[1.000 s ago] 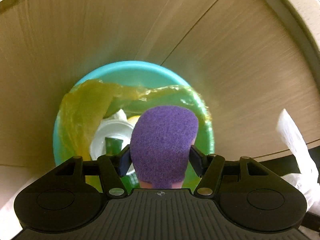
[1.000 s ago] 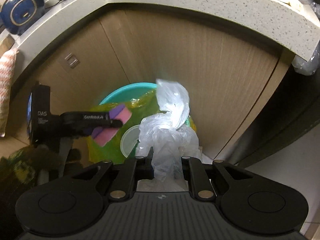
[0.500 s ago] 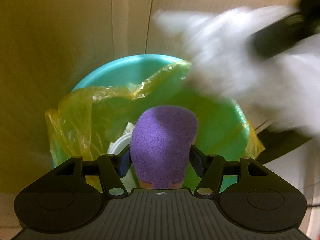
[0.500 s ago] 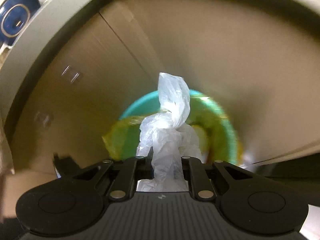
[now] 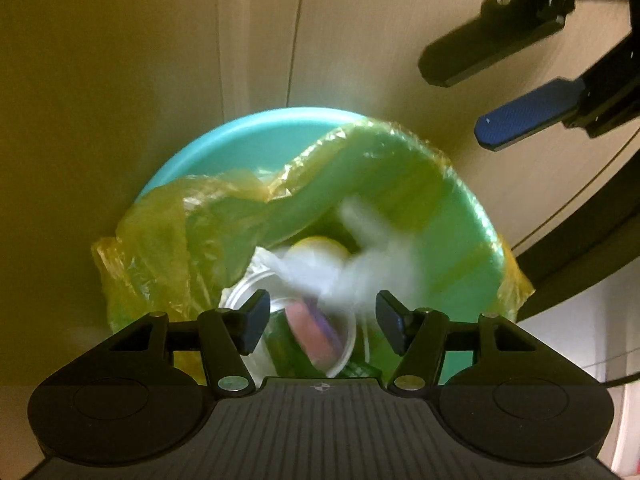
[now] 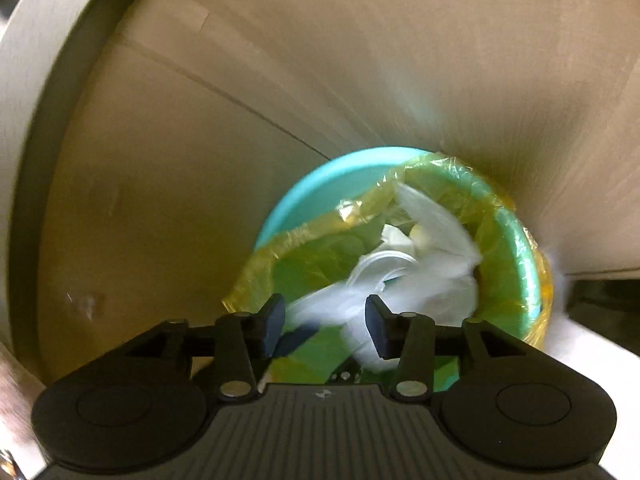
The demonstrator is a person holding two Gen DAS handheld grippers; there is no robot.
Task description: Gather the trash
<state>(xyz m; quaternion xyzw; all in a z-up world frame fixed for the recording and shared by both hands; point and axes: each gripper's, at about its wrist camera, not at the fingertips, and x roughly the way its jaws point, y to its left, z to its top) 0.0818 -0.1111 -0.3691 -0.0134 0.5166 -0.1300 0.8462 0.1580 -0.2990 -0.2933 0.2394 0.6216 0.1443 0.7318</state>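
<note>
- The drop-off step of the trash collection is judged to be in hand: both claws are held over the teal bin (image 5: 256, 136), which stands against a wooden cabinet front (image 5: 120, 80) and is lined with a yellow bag (image 5: 168, 248).
- The left claw (image 5: 318, 322) is seen with its jaws standing apart and nothing between the pads; the purple-and-pink sponge (image 5: 316, 332) is seen below the gap, among the trash inside the bin.
- The right claw (image 6: 326, 326) is opening; the white plastic bag (image 6: 432, 256) is seen past the jaws, blurred, inside the liner and apparently no longer pressed by the pads, though the smear leaves this uncertain.
- In the left wrist view the right claw (image 5: 496, 100) is seen above and to the right of the bin, its two fingers spread.
- The white bag's long axis seems to run from near the jaws up and away toward the far rim, its narrower end pointing at the cabinet.
- The sponge is seen tilted, its long axis running from upper left to lower right, with the pink face to the left and the purple to the right.
- Next, both claws are judged to need lifting clear of the liner's loose edge, so that it is not snagged, before more trash is sought.
</note>
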